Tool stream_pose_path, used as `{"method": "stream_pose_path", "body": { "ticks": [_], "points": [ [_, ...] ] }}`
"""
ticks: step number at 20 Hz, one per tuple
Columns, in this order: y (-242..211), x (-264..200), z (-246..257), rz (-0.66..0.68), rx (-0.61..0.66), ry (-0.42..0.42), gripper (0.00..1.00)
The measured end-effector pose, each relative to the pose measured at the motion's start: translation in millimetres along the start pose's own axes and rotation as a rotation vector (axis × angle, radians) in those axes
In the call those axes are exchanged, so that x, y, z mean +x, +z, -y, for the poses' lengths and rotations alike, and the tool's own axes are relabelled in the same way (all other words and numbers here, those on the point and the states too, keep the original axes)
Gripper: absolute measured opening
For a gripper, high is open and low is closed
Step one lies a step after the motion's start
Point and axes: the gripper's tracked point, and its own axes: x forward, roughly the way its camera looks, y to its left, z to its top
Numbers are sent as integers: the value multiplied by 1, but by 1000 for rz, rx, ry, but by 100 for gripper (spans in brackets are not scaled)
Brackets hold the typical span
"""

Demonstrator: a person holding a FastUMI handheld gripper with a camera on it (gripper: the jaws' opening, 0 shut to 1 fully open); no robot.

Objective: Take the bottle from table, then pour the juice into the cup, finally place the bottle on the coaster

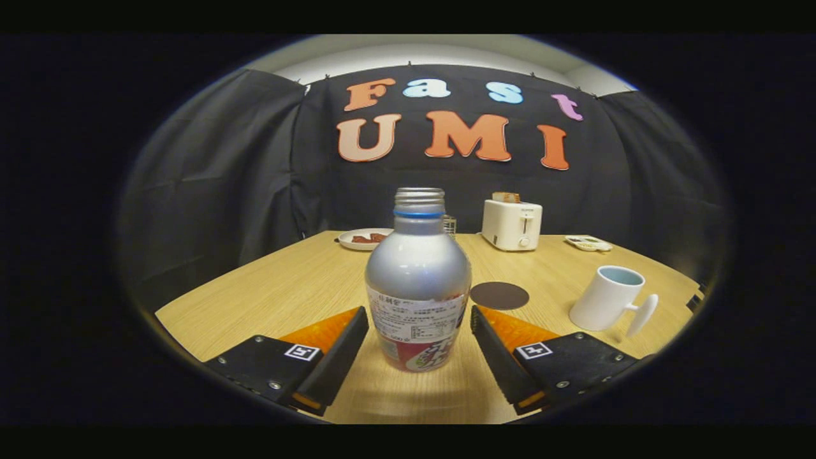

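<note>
- Bottle (417,280) task, grasp step not yet done; listing from biggest thing down.
- Table (293,287): light wood top, carrying everything.
- Gripper (419,347): fingers spread wide and released, one on each side of the bottle's lower body, gaps showing on both sides, neither pad pressing.
- Bottle: silver body, blue neck ring, cap off, standing upright at the near edge of the table, between the fingers.
- Toaster (511,224): white, sitting toward the far edge.
- Cup (609,298): white mug near the right edge, appearing tilted, though the lens may be bending it; handle pointing toward the near edge.
- Plate (363,238) at the far edge on the left, small tray (588,243) at the far right corner.
- Coaster (499,296): dark round disc lying flat, just beyond the right finger, between bottle and cup.
- Risks, as judged: closing off-centre would be nudging or tipping the open bottle and spilling juice; a low grip on the label may be letting the tall body swing while pouring; the cup's lean could be making the pour miss.
</note>
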Motion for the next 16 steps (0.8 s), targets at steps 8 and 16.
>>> {"method": "stream_pose_path", "body": {
  "ticks": [8, 16],
  "points": [
    [1, 13, -6, 24, -5, 9, 87],
    [1, 13, -7, 12, 33, 14, 74]
  ]
}}
